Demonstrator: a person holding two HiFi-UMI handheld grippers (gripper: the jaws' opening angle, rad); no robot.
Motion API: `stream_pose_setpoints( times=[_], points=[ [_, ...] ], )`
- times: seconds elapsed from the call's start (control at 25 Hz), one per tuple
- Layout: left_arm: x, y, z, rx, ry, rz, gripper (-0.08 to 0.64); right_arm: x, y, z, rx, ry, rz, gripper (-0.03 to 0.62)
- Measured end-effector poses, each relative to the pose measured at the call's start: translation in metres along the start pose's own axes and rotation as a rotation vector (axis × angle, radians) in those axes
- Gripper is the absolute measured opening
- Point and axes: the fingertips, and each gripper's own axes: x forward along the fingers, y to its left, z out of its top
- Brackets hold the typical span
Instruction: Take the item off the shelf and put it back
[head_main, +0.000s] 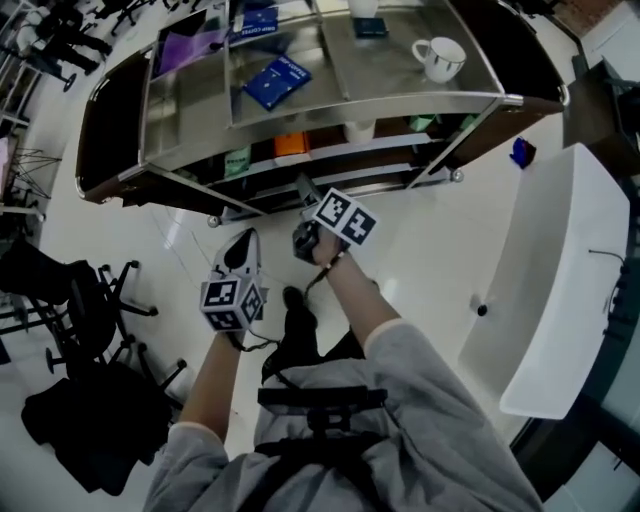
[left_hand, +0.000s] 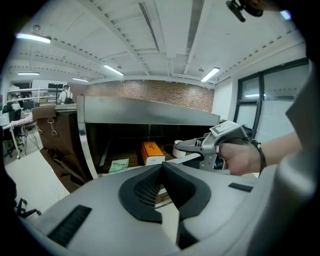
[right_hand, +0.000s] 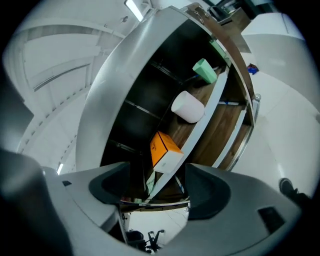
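Lying on the middle tier of the curved steel table (head_main: 350, 108), the orange cardboard box (right_hand: 165, 149) is held by neither gripper.
Its long axis runs back into the tier, with its white end at the front edge. A white cylinder (right_hand: 188, 106) and a green packet (left_hand: 119, 165) flank it, each with a gap between. The right gripper (right_hand: 157, 186) points at the box with its jaws apart and short of it. The left gripper (left_hand: 162, 167) has its jaws together, empty.

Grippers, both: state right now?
Left gripper: closed, fingers together, holding nothing.
Right gripper: open, empty; orange-and-white cardboard box sits beyond its fingers.
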Motion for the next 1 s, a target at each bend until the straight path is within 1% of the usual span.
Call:
stream_pose_setpoints(
  times=[0.12, 0.24, 0.48, 0.64, 0.8, 1.0],
  points=[
    [0.017, 0.016, 0.001, 0.018, 0.001, -0.017, 0.007, 0.025, -0.003, -0.005, 0.045, -0.011, -0.023, 0.345],
    [0.034, 0.033, 0.005, 0.041, -0.001, -0.025, 0.008, 0.047, -0.006, -0.009, 0.07, -0.018, -0.055, 0.345],
    [0.058, 0.065, 0.014, 0.068, -0.006, -0.027, 0.008, 0.081, -0.007, -0.006, 0.132, -0.068, -0.107, 0.356],
    [0.075, 0.074, 0.018, 0.082, -0.004, -0.038, 0.008, 0.099, -0.009, -0.005, 0.173, -0.108, -0.141, 0.367],
    [0.087, 0.076, 0.022, 0.089, -0.004, -0.056, 0.008, 0.113, -0.021, -0.005, 0.224, -0.139, -0.184, 0.367],
    [0.094, 0.077, 0.025, 0.101, -0.006, -0.074, 0.008, 0.127, -0.027, -0.004, 0.28, -0.156, -0.199, 0.367]
  ],
)
